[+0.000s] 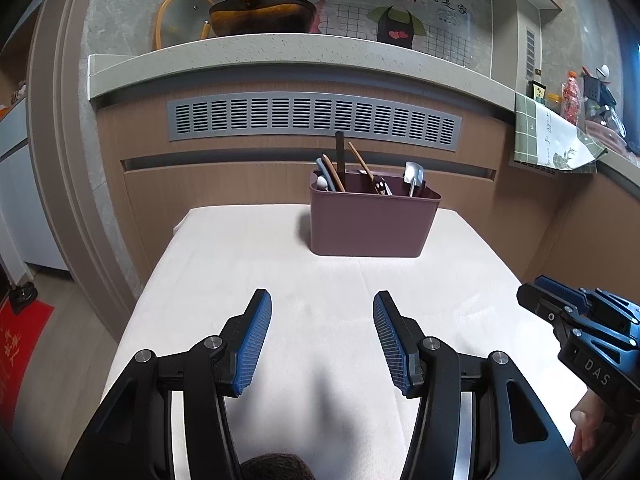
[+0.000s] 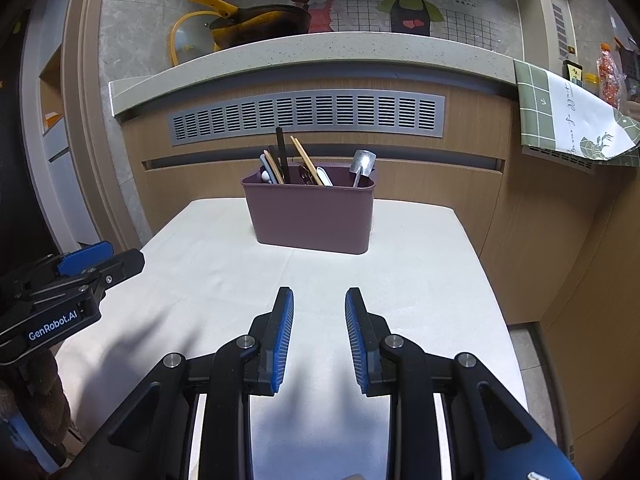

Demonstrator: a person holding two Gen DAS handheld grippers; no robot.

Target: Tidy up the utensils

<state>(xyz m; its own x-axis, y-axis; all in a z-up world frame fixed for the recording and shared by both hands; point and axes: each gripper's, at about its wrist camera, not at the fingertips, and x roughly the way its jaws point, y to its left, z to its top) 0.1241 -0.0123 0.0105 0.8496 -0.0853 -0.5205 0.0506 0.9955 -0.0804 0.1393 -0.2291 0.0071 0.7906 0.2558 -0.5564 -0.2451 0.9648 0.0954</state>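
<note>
A mauve plastic utensil holder (image 1: 370, 224) (image 2: 312, 216) stands at the far end of a white-covered table (image 1: 280, 280) (image 2: 400, 264). Several utensils stand in it: a metal spatula (image 1: 414, 178) (image 2: 362, 166), wooden chopsticks (image 1: 360, 164) (image 2: 306, 160), a black handle (image 1: 340, 156) (image 2: 281, 152) and spoons. My left gripper (image 1: 322, 312) is open and empty above the near part of the table; it also shows at the left of the right wrist view (image 2: 102, 258). My right gripper (image 2: 319, 308) is open and empty beside it, and shows at the right edge of the left wrist view (image 1: 536, 288).
Behind the table is a wooden cabinet front with a grey vent grille (image 1: 312, 120) (image 2: 308, 114) under a stone counter. A yellow-handled pan (image 1: 260, 14) (image 2: 256, 20) and a glass lid sit on the counter. A green checked cloth (image 1: 548, 136) (image 2: 560, 112) hangs at right.
</note>
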